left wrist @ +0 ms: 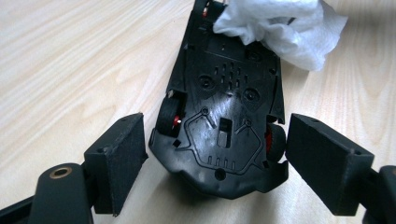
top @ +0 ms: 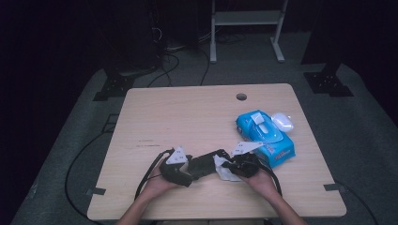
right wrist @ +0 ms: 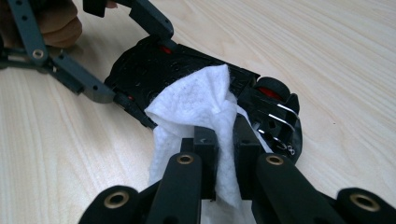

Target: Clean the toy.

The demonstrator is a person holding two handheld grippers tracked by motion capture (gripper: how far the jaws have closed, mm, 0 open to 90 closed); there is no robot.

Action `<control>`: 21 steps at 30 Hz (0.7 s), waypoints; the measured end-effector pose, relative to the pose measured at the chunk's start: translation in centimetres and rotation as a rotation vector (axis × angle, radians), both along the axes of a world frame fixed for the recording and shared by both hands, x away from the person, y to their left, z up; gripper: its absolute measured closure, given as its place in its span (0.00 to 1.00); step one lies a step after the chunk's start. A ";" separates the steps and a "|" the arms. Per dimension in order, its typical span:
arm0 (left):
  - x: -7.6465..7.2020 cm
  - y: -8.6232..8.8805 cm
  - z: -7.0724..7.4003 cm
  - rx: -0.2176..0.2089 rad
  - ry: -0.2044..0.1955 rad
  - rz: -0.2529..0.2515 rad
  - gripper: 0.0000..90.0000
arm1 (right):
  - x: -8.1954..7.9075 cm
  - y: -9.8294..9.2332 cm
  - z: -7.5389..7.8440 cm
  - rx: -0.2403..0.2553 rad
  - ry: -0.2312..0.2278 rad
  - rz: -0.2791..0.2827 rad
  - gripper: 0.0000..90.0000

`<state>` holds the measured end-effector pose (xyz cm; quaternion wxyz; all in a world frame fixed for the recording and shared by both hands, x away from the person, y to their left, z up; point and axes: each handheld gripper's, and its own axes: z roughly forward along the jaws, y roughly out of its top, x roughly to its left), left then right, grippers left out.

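A black toy car (top: 202,164) lies upside down on the wooden table (top: 187,117), its underside and red-hubbed wheels facing up (left wrist: 224,107). My left gripper (left wrist: 215,154) straddles one end of the car. One pad (left wrist: 126,158) stands a little off the wheel and the other pad (left wrist: 322,163) sits right beside the opposite wheel, so the jaws are open around the car. My right gripper (right wrist: 226,140) is shut on a white wipe (right wrist: 196,102). The wipe (top: 223,169) is draped against the other end of the car's underside (right wrist: 187,60).
A blue pack of wet wipes (top: 267,136) lies to the right of the car, with a small white case (top: 283,122) behind it. A cable hole (top: 241,96) sits near the table's far edge. The table's left and far parts are bare wood.
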<state>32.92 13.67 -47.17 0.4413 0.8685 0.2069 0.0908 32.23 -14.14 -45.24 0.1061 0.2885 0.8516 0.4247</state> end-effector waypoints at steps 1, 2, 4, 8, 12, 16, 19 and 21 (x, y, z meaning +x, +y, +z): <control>0.1 0.2 0.1 -0.018 0.023 -0.005 0.26 | -0.1 0.0 0.0 -0.002 -0.004 0.004 0.92; 0.1 0.3 0.2 -0.032 0.034 -0.004 0.27 | -0.1 -0.1 0.0 -0.001 -0.006 0.016 0.92; 0.3 0.5 0.4 -0.065 0.062 -0.001 0.29 | -0.2 -0.3 -0.1 0.003 -0.005 0.022 0.92; 1.0 0.8 0.1 -0.089 0.126 0.027 0.32 | -0.3 -0.3 -0.1 -0.011 -0.025 0.034 0.92; 1.6 1.0 -0.4 -0.092 0.184 0.048 0.32 | -0.4 -0.3 -0.2 -0.014 -0.040 0.044 0.92; 1.8 1.0 -0.7 -0.100 0.218 0.025 0.34 | -0.5 -0.3 -0.2 -0.016 -0.046 0.046 0.92; 1.9 1.0 -0.8 -0.111 0.235 0.015 0.39 | -0.6 -0.4 -0.3 -0.012 -0.052 0.042 0.92; 2.0 1.1 -0.8 -0.116 0.246 0.013 0.39 | -0.6 -0.4 -0.3 -0.011 -0.050 0.041 0.92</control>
